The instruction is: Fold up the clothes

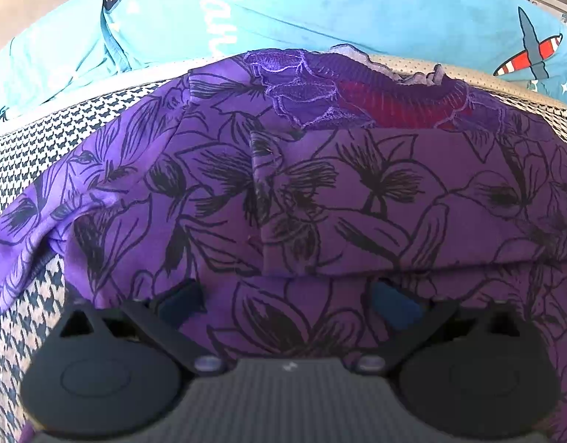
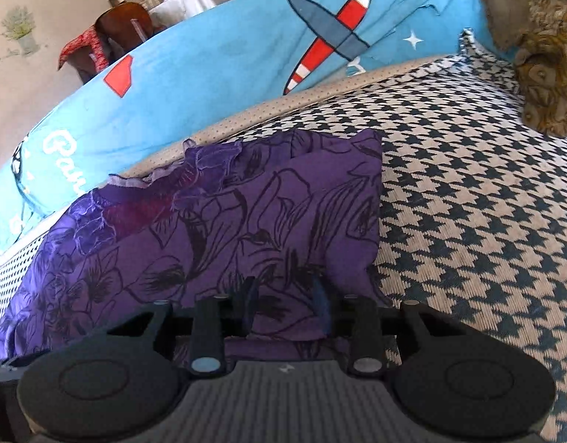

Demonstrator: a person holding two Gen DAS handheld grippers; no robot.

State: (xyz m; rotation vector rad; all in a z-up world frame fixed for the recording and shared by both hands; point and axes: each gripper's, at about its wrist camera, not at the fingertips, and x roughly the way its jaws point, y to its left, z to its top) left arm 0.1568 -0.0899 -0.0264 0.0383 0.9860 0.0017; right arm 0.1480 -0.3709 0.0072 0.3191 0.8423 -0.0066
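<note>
One thin, limp purple floral garment (image 2: 246,221) lies part-folded: left gripper (image 1: 287,302) jaws wide, right gripper (image 2: 287,306) jaws narrow astride its near hem, the best hold.

- Purple garment (image 2: 224,236) with black outlined flowers lies folded flat on the houndstooth cover (image 2: 468,192).
- Its embroidered neckline, showing a red patch, faces the far edge; a fold edge runs straight along its right side.

a lived-in home: a houndstooth cover (image 2: 468,192) spreads under a child's blue aeroplane-print bedding (image 2: 217,59), while behind stand a wooden chair (image 2: 123,24), a white-clothed table (image 2: 195,0) and lavender wall stickers (image 2: 21,29).
</note>
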